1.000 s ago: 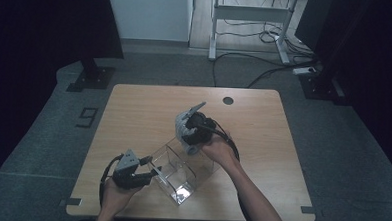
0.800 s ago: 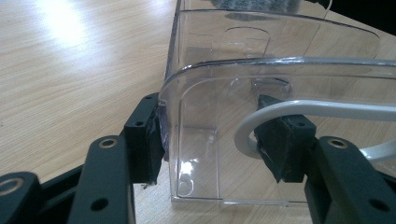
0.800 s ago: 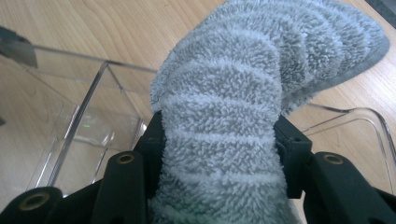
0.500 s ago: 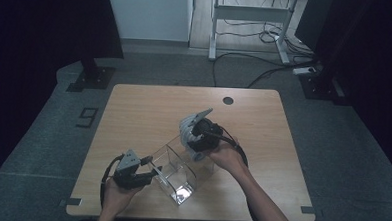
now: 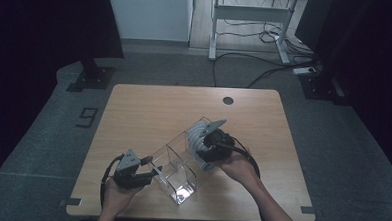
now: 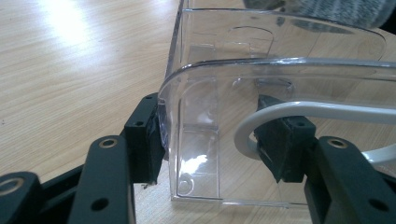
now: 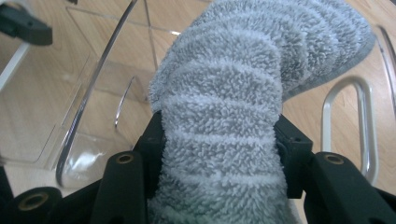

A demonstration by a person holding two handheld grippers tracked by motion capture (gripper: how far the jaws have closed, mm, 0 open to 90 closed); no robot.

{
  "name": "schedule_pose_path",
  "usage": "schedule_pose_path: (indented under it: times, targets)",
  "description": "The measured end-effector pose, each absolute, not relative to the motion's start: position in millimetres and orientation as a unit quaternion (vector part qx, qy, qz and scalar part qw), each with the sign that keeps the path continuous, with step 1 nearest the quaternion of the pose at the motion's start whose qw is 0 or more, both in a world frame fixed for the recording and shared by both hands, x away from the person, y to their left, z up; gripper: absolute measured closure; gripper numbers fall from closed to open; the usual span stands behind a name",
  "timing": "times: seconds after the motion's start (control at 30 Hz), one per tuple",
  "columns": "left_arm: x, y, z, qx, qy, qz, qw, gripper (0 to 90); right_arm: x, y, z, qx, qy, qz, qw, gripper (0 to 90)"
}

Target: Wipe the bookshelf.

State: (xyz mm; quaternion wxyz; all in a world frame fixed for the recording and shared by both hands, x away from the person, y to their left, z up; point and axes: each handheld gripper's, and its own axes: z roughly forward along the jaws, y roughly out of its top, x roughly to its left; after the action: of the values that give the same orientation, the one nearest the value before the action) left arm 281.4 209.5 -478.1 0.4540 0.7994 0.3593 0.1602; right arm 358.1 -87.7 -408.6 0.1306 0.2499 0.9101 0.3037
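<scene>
Change since earlier frames: the right gripper (image 5: 202, 141) with its grey cloth (image 5: 199, 136) has shifted toward the right side of the table (image 5: 149, 108) and slightly nearer the person; the left gripper (image 5: 153, 172) and the clear container (image 5: 174, 164) lie as they did.

Left gripper: jaws set partway, clamped across the near corner wall of the container. In the left gripper view one pad presses the outside of the curved wall (image 6: 196, 140), the other sits inside it, beside a white wire handle (image 6: 289, 114). Holding the container.

Right gripper: jaws (image 7: 219, 154) partway closed on a folded, ribbed grey terry cloth (image 7: 233, 93); both pads press into the pile. The cloth stands up out of the jaws and hides the gap between them.

Container: transparent plastic, open-topped, with inner dividers; it sits on the wooden table at the front centre, angled from the left gripper up toward the right one.

Cloth position: at the far right end of the container, held at about rim level. Whether it touches the rim cannot be told.

Right gripper view, surroundings: clear container wall (image 7: 93, 79) to the left of the cloth, a white wire handle (image 7: 348, 126) to its right, wood below.

Hands: left hand (image 5: 115, 192) and right hand (image 5: 234, 167) enter from the bottom edge, each on its gripper.

Table: light wood, a dark round port (image 5: 228, 100) near the far edge.
</scene>
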Motion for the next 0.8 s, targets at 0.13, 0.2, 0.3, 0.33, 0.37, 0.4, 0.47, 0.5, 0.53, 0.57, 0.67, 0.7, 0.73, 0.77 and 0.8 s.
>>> schedule_pose_path:
  times: [0.13,0.2,0.3,0.33,0.37,0.4,0.47,0.5,0.53,0.57,0.67,0.7,0.73,0.77,0.8]
  targets:
    - [281.3,209.2,-478.2,0.799,0.360,0.161,0.455,44.3,349.8,-96.7,-411.5,0.251,0.909,0.307,0.131,49.1]
    - [281.3,209.2,-478.2,0.799,0.360,0.161,0.454,44.3,346.5,-100.1,-413.0,0.250,0.909,0.307,0.132,49.1]
    - [281.3,209.2,-478.2,0.799,0.360,0.161,0.454,44.3,340.3,-105.9,-416.0,0.250,0.908,0.307,0.134,49.1]
    - [281.3,209.2,-478.2,0.799,0.360,0.161,0.454,44.3,338.5,-107.7,-417.2,0.249,0.909,0.308,0.134,49.1]
    - [281.3,209.2,-478.2,0.799,0.361,0.161,0.454,44.3,337.0,-108.9,-418.1,0.250,0.908,0.308,0.134,49.0]
    - [281.4,209.2,-478.2,0.799,0.360,0.161,0.454,44.3,335.3,-110.7,-419.4,0.249,0.909,0.307,0.134,49.1]
    - [281.3,209.1,-478.2,0.799,0.360,0.161,0.454,44.3,332.3,-114.1,-422.1,0.251,0.908,0.308,0.136,49.1]
    - [281.3,209.1,-478.2,0.799,0.360,0.161,0.454,44.3,331.3,-116.0,-423.1,0.252,0.907,0.308,0.134,49.0]
    - [281.3,209.1,-478.2,0.799,0.360,0.161,0.454,44.3,330.5,-117.8,-424.3,0.253,0.907,0.309,0.132,49.1]
    - [281.3,209.1,-478.2,0.799,0.360,0.161,0.454,44.3,329.5,-119.8,-426.0,0.255,0.906,0.311,0.130,49.1]
    - [281.3,209.1,-478.2,0.798,0.361,0.161,0.455,44.3,327.6,-124.0,-429.9,0.259,0.904,0.315,0.126,49.1]
    - [281.3,209.0,-478.3,0.798,0.361,0.161,0.455,44.3,326.8,-125.1,-431.1,0.261,0.903,0.316,0.125,49.1]
    - [281.2,209.0,-478.2,0.798,0.361,0.161,0.455,44.3,326.0,-126.1,-432.2,0.263,0.903,0.317,0.123,49.0]
    - [281.2,209.1,-478.2,0.799,0.361,0.161,0.454,44.3,325.6,-126.9,-432.9,0.262,0.903,0.318,0.123,49.1]
    - [281.2,209.0,-478.2,0.799,0.361,0.161,0.454,44.3,324.6,-127.8,-434.5,0.265,0.901,0.320,0.122,49.1]
